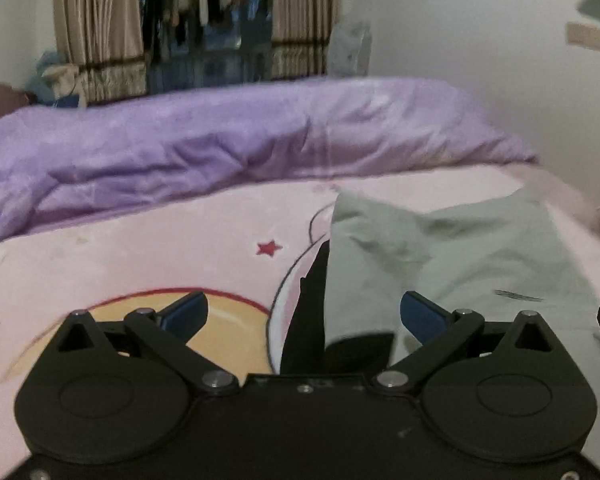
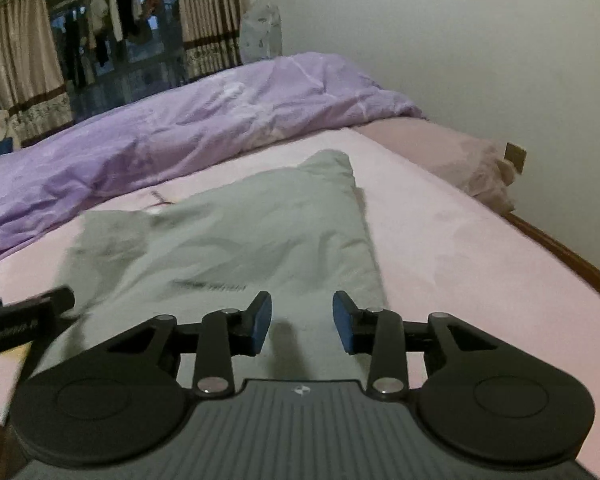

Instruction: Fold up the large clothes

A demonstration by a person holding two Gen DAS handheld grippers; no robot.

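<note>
Bed point(image 2: 460, 240) w/ pink sheet, purple duvet point(image 2: 160, 136) bunched along far side. Grey-green shirt point(image 2: 260, 232) lies spread on sheet, mid-bed, rumpled at far-left corner. Left tool point(image 1: 304, 314) wide open, nothing held, over shirt's left edge; dark strip of fabric shows betw. its fingers. Right tool point(image 2: 302, 322) partly open, empty, over shirt's near end.

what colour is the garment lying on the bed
Pale grey-green garment; clearest in the right wrist view.
</note>
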